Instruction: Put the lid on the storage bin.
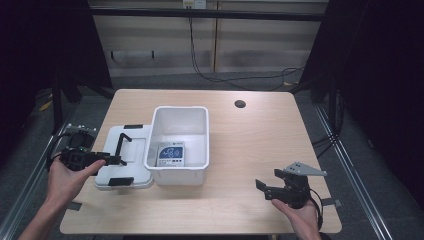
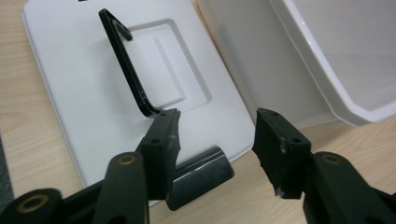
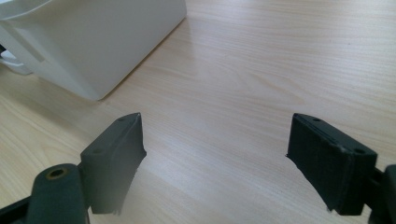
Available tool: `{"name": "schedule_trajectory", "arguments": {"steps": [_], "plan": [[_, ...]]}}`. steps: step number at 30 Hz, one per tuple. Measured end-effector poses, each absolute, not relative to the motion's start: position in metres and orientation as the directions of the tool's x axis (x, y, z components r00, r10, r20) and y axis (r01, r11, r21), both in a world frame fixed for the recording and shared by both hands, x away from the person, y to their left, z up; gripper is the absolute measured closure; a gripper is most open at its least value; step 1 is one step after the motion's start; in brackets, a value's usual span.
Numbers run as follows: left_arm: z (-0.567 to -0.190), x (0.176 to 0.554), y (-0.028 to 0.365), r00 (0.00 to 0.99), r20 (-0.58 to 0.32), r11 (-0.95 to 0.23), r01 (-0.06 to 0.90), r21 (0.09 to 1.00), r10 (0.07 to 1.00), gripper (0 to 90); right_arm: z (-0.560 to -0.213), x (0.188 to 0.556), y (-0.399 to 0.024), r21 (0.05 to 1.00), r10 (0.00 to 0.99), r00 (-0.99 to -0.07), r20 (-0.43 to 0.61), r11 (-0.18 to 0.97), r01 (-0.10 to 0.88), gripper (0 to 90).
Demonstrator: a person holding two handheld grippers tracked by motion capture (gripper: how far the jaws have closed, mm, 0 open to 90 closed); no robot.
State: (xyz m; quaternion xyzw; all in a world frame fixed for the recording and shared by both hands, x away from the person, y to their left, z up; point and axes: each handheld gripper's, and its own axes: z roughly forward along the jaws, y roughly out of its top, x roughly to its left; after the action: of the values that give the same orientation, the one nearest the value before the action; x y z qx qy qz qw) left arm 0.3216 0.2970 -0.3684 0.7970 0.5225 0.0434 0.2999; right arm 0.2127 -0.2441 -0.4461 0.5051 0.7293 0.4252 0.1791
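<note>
A white bin [image 1: 181, 109] stands mid-table with a small blue-and-white packet [image 1: 171, 154] lying flat inside. Against the bin's left side lies its white lid [image 1: 113, 142], whose thin black handle [image 1: 120, 144] is raised. My left gripper [image 1: 118, 161] hovers over the lid's near edge, jaws partly open. In the left gripper view that left gripper [image 2: 217, 116] has nothing between its pads; the handle [image 2: 126, 65] ends just by one jaw tip, and a black clip [image 2: 201, 176] on the lid [image 2: 79, 88] lies below. My right gripper [image 1: 267, 180] rests open at the front right.
The wooden table [image 1: 250, 135] has a round cable hole [image 1: 240, 104] at the back right. In the right gripper view the right gripper [image 3: 217, 126] looks over bare wood, with the bin's corner [image 3: 93, 42] at upper left. Black cables trail on the floor beyond.
</note>
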Motion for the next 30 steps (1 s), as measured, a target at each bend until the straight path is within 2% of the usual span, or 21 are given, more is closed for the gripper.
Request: {"name": "schedule_trajectory", "arguments": {"steps": [6, 9, 18, 30], "plan": [[-0.364, 0.334, 0.299, 0.412, -0.222, -0.257, 0.824, 0.505, 0.884, 55.1, -0.446, 0.213, -0.243, 0.797, 0.888, -0.428, 0.165, 0.136, 0.589, 17.9], [-0.364, 0.344, 0.301, 0.390, -0.240, -0.236, 0.839, 0.491, 0.889, 56.6, -0.447, 0.213, -0.242, 0.793, 0.887, -0.432, 0.163, 0.143, 0.592, 18.0], [-0.367, 0.373, 0.293, 0.348, -0.210, -0.248, 0.887, 0.390, 0.914, 61.1, -0.448, 0.214, -0.240, 0.786, 0.883, -0.443, 0.157, 0.160, 0.597, 18.0], [-0.373, 0.395, 0.288, 0.324, -0.190, -0.255, 0.915, 0.313, 0.927, 61.8, -0.449, 0.215, -0.239, 0.781, 0.882, -0.445, 0.153, 0.168, 0.602, 18.0]]}}
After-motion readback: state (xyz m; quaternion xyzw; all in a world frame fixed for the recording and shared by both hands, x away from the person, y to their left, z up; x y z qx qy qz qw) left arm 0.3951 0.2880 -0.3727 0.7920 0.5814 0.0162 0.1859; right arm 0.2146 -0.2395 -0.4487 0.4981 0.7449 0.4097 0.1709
